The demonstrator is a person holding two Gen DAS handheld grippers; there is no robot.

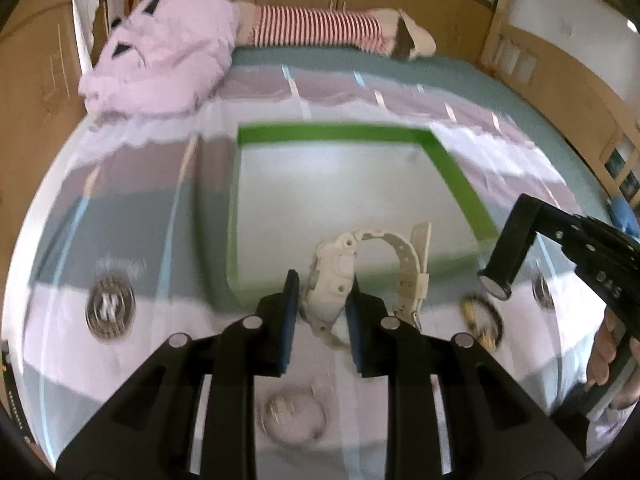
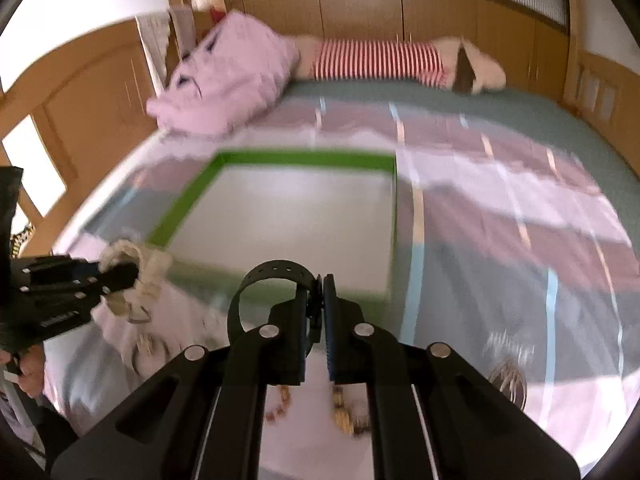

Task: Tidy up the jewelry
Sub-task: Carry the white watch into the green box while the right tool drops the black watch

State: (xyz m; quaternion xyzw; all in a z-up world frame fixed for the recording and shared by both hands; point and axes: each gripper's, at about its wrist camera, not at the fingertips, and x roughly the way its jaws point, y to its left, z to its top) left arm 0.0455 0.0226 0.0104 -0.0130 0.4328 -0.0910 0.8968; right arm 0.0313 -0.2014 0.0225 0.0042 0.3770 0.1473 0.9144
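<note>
My left gripper (image 1: 322,298) is shut on a chunky white watch (image 1: 334,280), held just above the near edge of a shallow green-rimmed tray (image 1: 460,176) on the bed; its strap (image 1: 404,256) loops out to the right. My right gripper (image 2: 319,304) is shut on a black watch (image 2: 272,276), whose strap loops to the left, near the tray's front edge (image 2: 180,208). The right gripper with the black watch also shows at the right of the left wrist view (image 1: 504,248). The left gripper with the white watch shows at the left of the right wrist view (image 2: 120,272).
Loose jewelry lies on the striped bedsheet: a gold bracelet (image 1: 482,318), a clear round piece (image 1: 294,412), beaded gold pieces (image 2: 344,416) and a ring-shaped piece (image 2: 510,380). A round logo (image 1: 110,308) is printed on the sheet. A pink blanket (image 1: 160,48) and striped pillow (image 1: 320,26) lie at the back.
</note>
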